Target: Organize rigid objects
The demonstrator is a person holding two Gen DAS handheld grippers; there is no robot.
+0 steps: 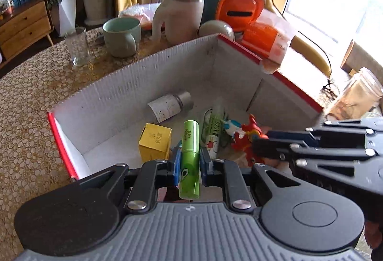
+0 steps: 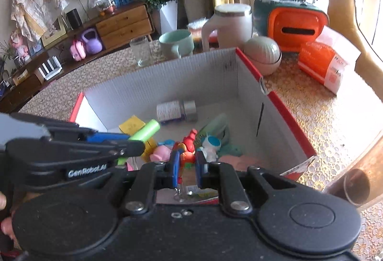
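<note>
My left gripper (image 1: pixel 190 158) is shut on a light green tube (image 1: pixel 190 153) that stands up between its blue pads, over the near part of a white corrugated box with red rims (image 1: pixel 143 78). From the right, my right gripper (image 1: pixel 258 144) reaches into the same box, shut on a small red toy figure (image 1: pixel 246 138). In the right wrist view that red toy (image 2: pixel 188 155) sits between the blue pads of the right gripper (image 2: pixel 188 164). The left gripper (image 2: pixel 140 142) comes in from the left with the green tube (image 2: pixel 146 132).
Inside the box (image 2: pixel 191 74) lie a white bottle with a silver cap (image 1: pixel 167 105), a yellow carton (image 1: pixel 155 141), a green-and-white tube pack (image 1: pixel 213 126), a blue-white figure (image 2: pixel 211 143) and a pink toy (image 2: pixel 160 153). Behind it stand a glass (image 1: pixel 77 46), a mint cup (image 1: pixel 121 37) and a white jug (image 1: pixel 179 14).
</note>
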